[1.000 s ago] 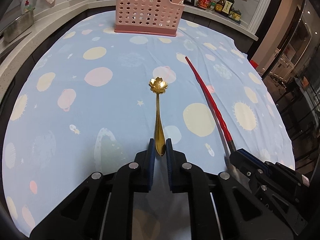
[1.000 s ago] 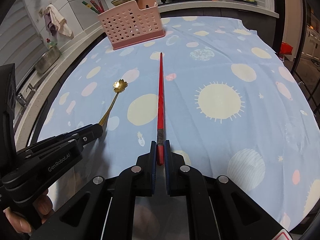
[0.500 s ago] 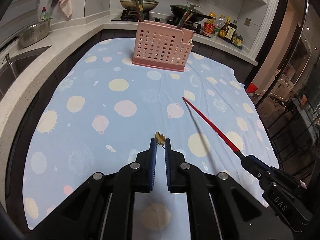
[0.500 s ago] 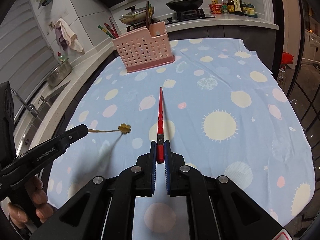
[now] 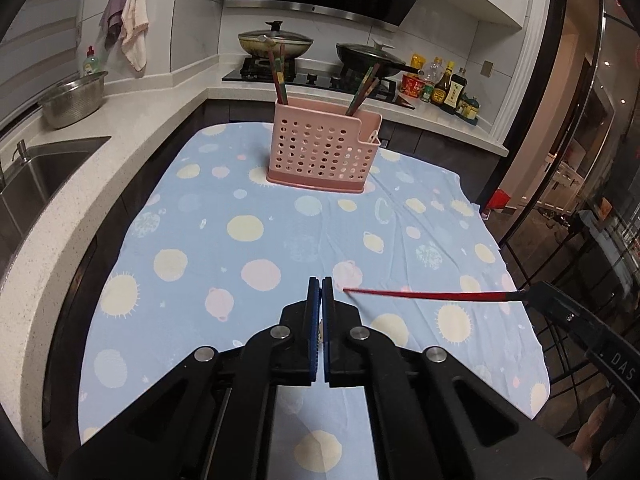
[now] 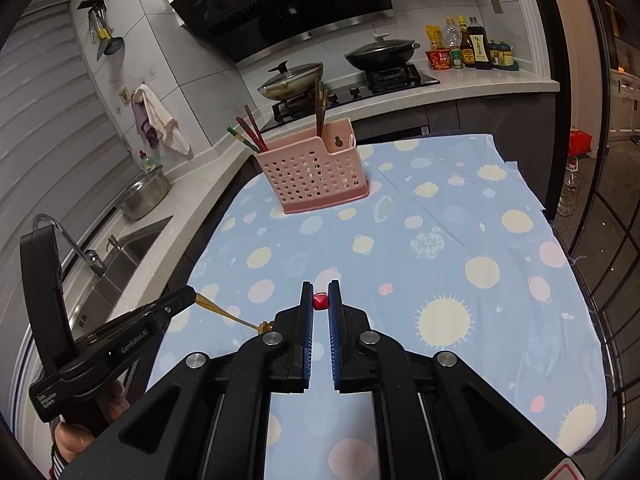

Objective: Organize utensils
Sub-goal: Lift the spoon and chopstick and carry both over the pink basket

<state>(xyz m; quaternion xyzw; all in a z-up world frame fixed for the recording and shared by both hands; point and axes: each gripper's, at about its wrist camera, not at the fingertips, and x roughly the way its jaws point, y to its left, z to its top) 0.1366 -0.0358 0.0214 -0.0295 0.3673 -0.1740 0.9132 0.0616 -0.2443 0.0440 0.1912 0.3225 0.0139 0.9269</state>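
My left gripper (image 5: 320, 280) is shut on the handle of a gold flower-bowled spoon (image 6: 228, 314), held above the cloth; in its own view the spoon is hidden between the jaws. The left gripper also shows in the right wrist view (image 6: 195, 294). My right gripper (image 6: 320, 285) is shut on a red chopstick (image 5: 424, 293), seen end-on in its own view (image 6: 319, 301) and pointing left, level, in the left wrist view. The right gripper also shows in the left wrist view (image 5: 530, 294). A pink perforated utensil holder (image 5: 322, 151) with several chopsticks stands at the far end of the cloth (image 5: 256, 248).
The blue spotted cloth covers the table. A sink (image 5: 36, 172) and a steel bowl (image 5: 74, 98) are on the counter at left. A stove with two pans (image 5: 276, 42) and sauce bottles (image 5: 444, 88) stand behind the holder.
Both grippers have lifted their utensils off the cloth and tilted up. The spoon and the chopstick now hang in the air, and the holder has come fully into view.
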